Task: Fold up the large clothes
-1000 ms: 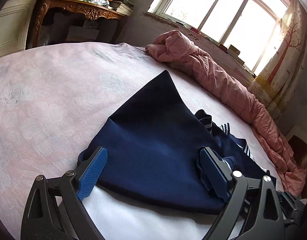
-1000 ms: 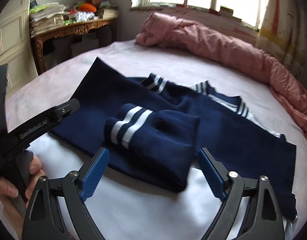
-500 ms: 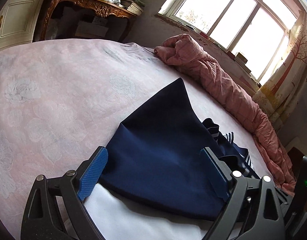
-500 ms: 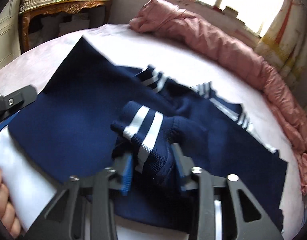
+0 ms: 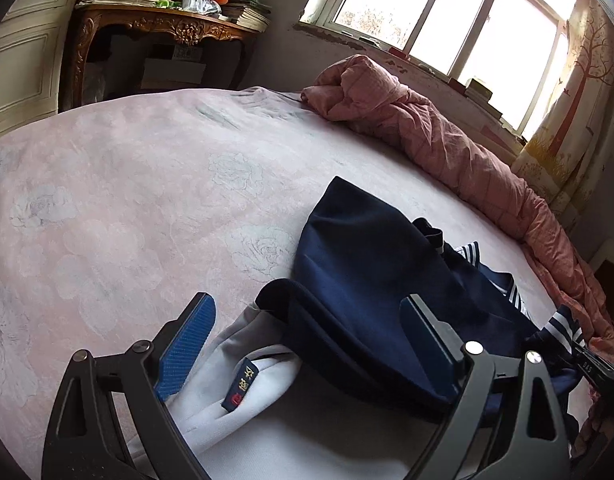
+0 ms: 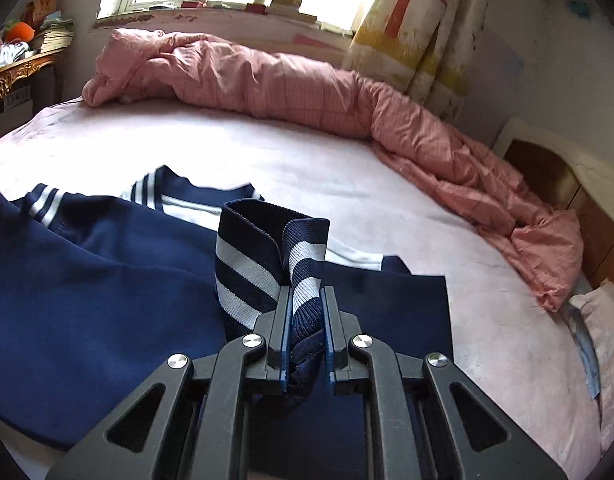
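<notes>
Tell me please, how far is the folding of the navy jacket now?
Early stage. Done: the navy jacket lies spread on the bed. In hand: the right gripper, whose jaws have just been closing, pinches the striped cuff, lifted off the body. The left gripper is open over the collar end. Left: every fold.

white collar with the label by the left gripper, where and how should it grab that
Grip the white collar on its folded edge beside the label, coming in low from the near side. That edge is a raised ridge lying between the open fingers of the left gripper. Avoid the navy body draped over its right part.
</notes>
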